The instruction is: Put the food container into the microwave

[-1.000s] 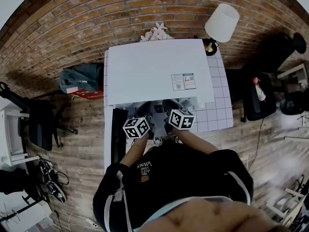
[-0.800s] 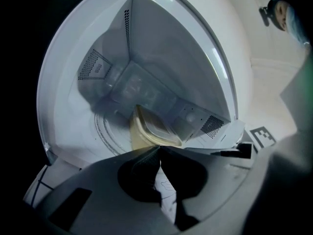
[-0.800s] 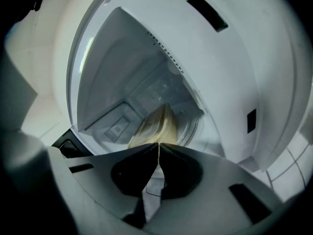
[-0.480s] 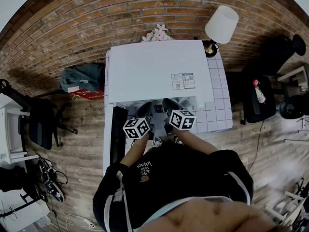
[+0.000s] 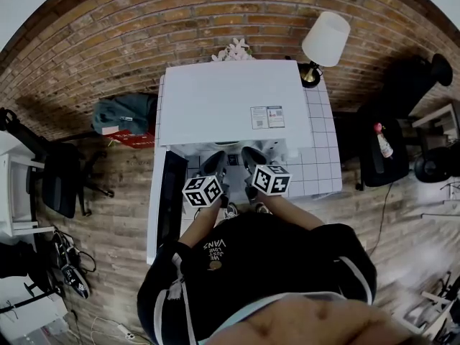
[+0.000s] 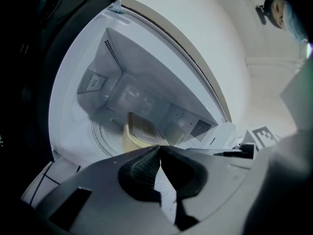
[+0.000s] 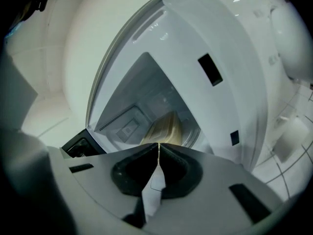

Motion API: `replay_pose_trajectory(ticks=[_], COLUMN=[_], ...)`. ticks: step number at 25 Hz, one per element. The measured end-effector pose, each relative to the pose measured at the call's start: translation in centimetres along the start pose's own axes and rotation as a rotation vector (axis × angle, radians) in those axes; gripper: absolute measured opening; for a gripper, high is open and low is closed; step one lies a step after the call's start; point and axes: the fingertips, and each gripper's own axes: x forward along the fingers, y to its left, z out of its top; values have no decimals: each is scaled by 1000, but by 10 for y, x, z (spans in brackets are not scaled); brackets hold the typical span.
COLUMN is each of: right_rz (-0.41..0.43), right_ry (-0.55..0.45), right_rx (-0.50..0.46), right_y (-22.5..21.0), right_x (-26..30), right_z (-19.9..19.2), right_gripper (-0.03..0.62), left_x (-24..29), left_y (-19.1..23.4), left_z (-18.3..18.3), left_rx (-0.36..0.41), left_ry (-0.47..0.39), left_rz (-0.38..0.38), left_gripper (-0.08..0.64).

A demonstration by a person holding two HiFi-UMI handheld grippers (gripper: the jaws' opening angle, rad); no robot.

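Note:
The white microwave (image 5: 230,103) stands on the tiled table, its dark door (image 5: 164,203) swung open to the left. Inside the cavity (image 6: 122,87) a pale yellowish food container (image 6: 138,133) rests on the turntable; the right gripper view also shows the container (image 7: 166,129). My left gripper (image 6: 159,148) is shut and empty, just in front of the opening. Beside it, my right gripper (image 7: 159,145) is likewise shut, holding nothing. In the head view the left gripper (image 5: 214,165) and right gripper (image 5: 253,157) sit side by side at the microwave's front.
The tiled table (image 5: 320,164) extends to the right of the microwave. A lamp (image 5: 327,38) and flowers (image 5: 233,49) stand behind it. A bag (image 5: 122,113) and a dark chair (image 5: 61,182) are on the floor at left. The microwave's front frame (image 7: 220,72) rises at right.
Both grippers have drawn back a little from the microwave's opening toward the person. The container stays inside.

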Motion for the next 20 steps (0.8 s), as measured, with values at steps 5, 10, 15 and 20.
replay_pose_trajectory(ticks=[5,10,15,20], right_rz=[23,39,82,110], right_ry=[0,4,21,42], right_rx=[-22,-33,-72,-111], right_y=[2,2,6,5], right_x=[-13,-25,-38,-52], right_z=[2,2,-3,-8], right_gripper=[11,11,11,10], left_x=[-5,-12,-19,-27], left_y=[-14,-26,-37,-50], left_z=[-3,-7,-15,-25], left_rx=[8,17,24,30], left_ry=[-12,-25,-40,-48], left_rz=[-3,9,26,44], left_gripper=[12,12,12,12])
